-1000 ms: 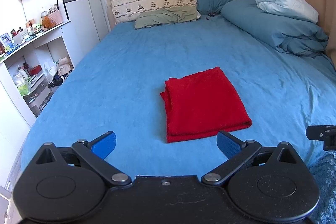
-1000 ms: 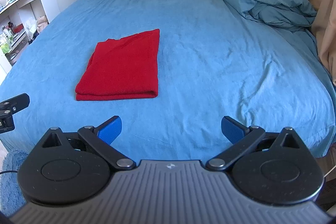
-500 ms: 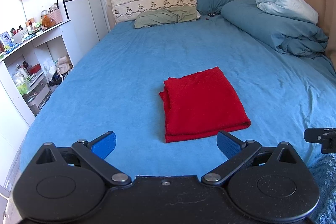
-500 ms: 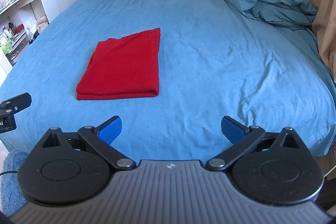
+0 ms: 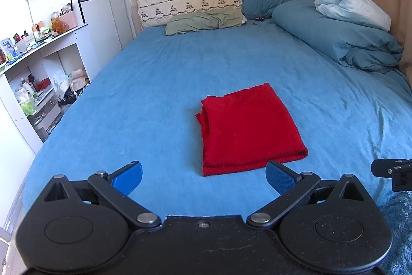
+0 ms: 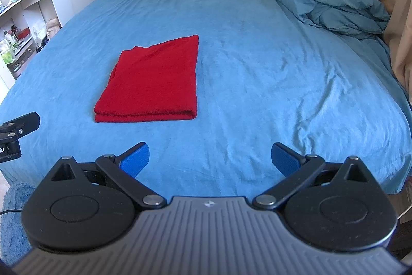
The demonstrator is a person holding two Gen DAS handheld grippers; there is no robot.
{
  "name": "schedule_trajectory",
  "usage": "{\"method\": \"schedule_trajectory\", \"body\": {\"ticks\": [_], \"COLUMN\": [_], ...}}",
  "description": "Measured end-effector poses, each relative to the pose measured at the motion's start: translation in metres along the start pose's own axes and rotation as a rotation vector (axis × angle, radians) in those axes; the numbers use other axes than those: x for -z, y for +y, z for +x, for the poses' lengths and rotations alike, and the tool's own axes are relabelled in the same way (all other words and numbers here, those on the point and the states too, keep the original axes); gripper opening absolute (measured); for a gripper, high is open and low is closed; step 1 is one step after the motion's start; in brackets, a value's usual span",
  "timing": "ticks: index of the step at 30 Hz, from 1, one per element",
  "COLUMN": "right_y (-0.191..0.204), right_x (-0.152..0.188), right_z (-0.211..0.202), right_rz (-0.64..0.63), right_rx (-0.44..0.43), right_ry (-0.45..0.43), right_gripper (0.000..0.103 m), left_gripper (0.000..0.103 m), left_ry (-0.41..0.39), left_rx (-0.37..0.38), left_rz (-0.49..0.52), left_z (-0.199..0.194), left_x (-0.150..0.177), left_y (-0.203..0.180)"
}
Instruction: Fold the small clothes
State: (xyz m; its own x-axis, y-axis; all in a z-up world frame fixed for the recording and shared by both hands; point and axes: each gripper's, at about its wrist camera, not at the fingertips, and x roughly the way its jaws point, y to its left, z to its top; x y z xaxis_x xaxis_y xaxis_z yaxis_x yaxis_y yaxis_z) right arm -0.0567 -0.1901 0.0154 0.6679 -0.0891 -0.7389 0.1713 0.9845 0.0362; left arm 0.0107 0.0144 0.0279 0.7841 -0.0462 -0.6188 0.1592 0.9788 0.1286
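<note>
Holding 2 grippers at the foot of the bed (image 5: 159, 84), we see both with blue fingers spread wide and nothing between them: the left gripper (image 5: 203, 175) and the right gripper (image 6: 209, 157), each clear of the fabric. Just beyond them, a red garment (image 5: 251, 129) lies folded into a neat rectangle on the blue sheet. Farther back, a heaped blue duvet (image 5: 342, 40) sits at right, and a green pillow (image 5: 203, 21) rests against the headboard.

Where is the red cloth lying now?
The folded red cloth lies flat on the blue bed sheet, near the foot edge, just ahead of the open left tool.
</note>
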Motion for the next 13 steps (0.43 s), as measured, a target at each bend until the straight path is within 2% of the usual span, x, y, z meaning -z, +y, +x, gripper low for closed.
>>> {"method": "schedule_trajectory", "body": {"ticks": [8,13], "right_y": [0.0030,0.0013], "right_x": [-0.0006,-0.0012], "right_z": [0.0014,0.0037], "right_rz": [0.001,-0.001], "right_rx": [-0.002,-0.009], "right_ry": [0.004,0.005], "right_gripper": [0.103,0.103], "left_gripper": [0.103,0.103], "left_ry": [-0.007,0.006], "left_rx": [-0.020,0.004], "left_rz": [0.012,-0.014], "left_z": [-0.0002,0.0027], "left_x": [0.0019,0.0005], "left_y": [-0.0047,-0.0003]}}
